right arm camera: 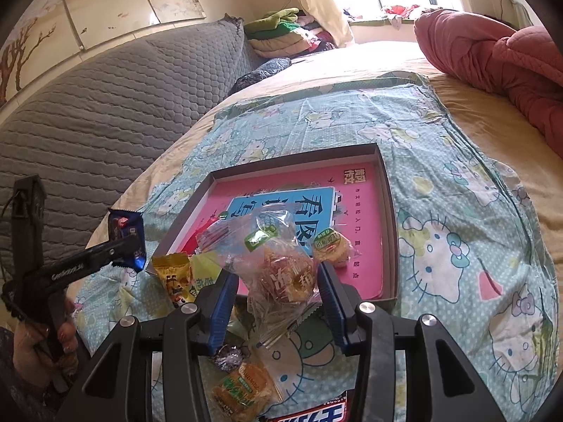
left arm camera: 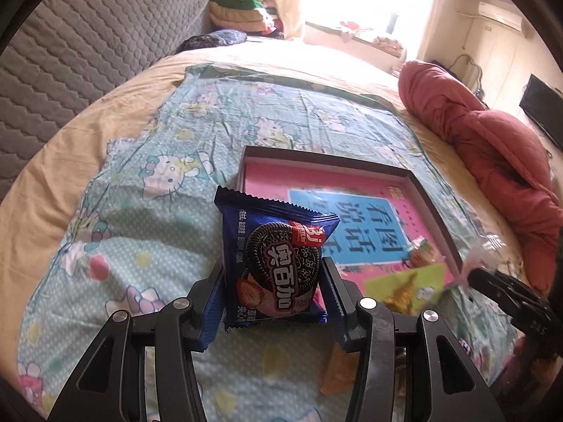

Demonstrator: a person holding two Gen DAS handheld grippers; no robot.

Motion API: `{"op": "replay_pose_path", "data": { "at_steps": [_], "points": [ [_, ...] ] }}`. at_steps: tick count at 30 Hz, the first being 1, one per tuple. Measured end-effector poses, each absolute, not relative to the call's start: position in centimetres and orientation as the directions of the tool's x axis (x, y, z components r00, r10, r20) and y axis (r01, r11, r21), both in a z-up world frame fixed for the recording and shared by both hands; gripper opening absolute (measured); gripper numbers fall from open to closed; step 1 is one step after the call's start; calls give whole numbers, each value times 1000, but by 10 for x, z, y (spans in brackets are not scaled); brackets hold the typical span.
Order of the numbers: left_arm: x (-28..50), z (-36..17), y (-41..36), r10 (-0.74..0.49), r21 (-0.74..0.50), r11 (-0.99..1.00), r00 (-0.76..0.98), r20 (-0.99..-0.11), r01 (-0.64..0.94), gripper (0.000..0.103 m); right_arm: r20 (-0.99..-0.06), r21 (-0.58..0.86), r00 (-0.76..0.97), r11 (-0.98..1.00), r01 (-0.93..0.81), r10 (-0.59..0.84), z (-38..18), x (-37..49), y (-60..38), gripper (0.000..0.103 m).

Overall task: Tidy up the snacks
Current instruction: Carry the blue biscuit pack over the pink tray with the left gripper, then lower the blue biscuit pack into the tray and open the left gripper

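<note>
My left gripper (left arm camera: 272, 281) is shut on a blue Oreo-style cookie packet (left arm camera: 274, 260) and holds it above the Hello Kitty cloth, just left of a shallow cardboard box (left arm camera: 337, 163) with a pink book inside. My right gripper (right arm camera: 278, 288) is shut on a clear bag with a round golden pastry (right arm camera: 281, 267) over the box's near edge (right arm camera: 387, 211). A small round wrapped snack (right arm camera: 332, 246) lies in the box. The left gripper with its blue packet (right arm camera: 126, 239) shows at the left of the right wrist view.
Loose snacks lie on the cloth near me: a yellow packet (right arm camera: 174, 277), an orange-green packet (right arm camera: 242, 390), a foil candy (right arm camera: 228, 357). A red quilt (left arm camera: 492, 140) lies at the right, a grey padded headboard (right arm camera: 105, 105) at the left, folded clothes (right arm camera: 281, 31) far back.
</note>
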State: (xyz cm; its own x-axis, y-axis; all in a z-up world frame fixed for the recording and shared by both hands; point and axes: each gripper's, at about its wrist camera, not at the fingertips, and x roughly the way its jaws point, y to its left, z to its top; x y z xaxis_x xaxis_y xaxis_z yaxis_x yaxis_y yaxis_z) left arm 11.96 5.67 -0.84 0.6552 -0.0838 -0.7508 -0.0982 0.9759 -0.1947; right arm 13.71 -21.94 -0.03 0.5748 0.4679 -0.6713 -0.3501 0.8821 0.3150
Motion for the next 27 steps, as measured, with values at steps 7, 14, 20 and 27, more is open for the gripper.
{"op": "replay_pose_path", "data": {
  "at_steps": [7,14,20,27],
  "points": [
    [135,-20,58,-60,-159,983,651,-757,-95,52,-686,293,583,899,-326,435,-5,147,-223,47],
    [145,-32,52,-38,-117,990,640,-768,-82,52,-695,300,575,901,-313,431,-11,153,-225,47],
    [153,-41,47,-40,-106,992,627,-778,-68,52,-699,294,576,905,-307,423,-14,157,-225,47],
    [160,-56,42,-77,-134,990,592,-802,-52,52,-706,289,578,911,-295,411,-17,161,-227,47]
  ]
}}
